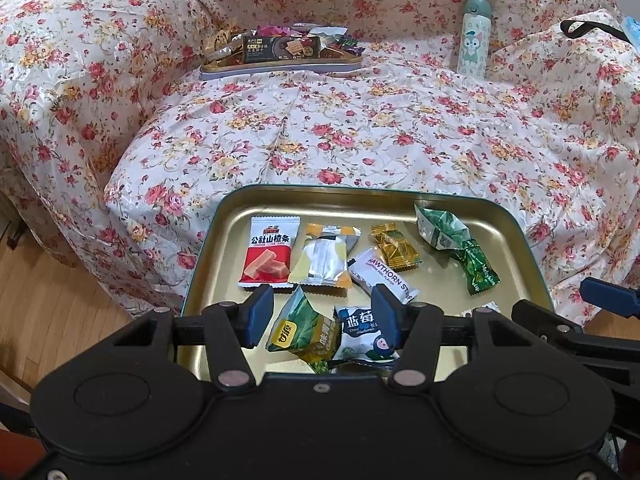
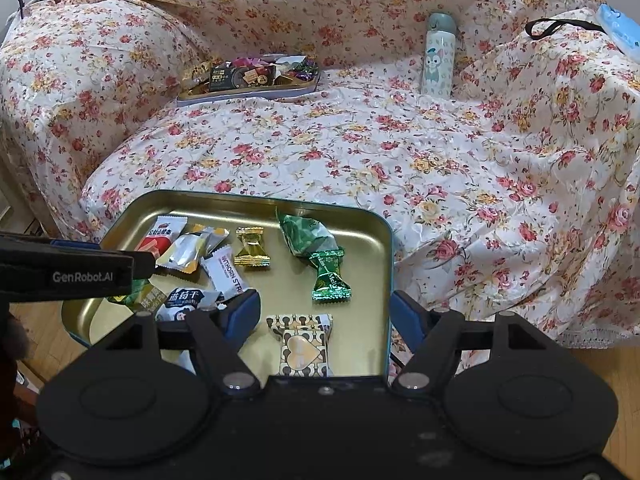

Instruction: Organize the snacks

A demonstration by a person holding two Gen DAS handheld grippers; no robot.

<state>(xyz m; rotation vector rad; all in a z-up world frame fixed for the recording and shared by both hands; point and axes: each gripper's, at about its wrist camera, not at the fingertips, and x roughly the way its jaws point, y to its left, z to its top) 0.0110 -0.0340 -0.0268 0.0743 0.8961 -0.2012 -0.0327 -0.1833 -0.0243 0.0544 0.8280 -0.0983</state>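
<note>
Though both claws gape empty, left claw [image 1: 322, 312] hides blueberry packet [image 1: 362, 334]; right claw [image 2: 324, 314] opening.

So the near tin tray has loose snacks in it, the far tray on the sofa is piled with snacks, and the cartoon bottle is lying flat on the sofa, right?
Nearly. The cartoon bottle is not lying flat: it stands upright against the sofa's backrest, as the right wrist view shows. The rest holds: the near tin tray has loose snacks in it and the far tray on the sofa is piled with snacks.
</note>
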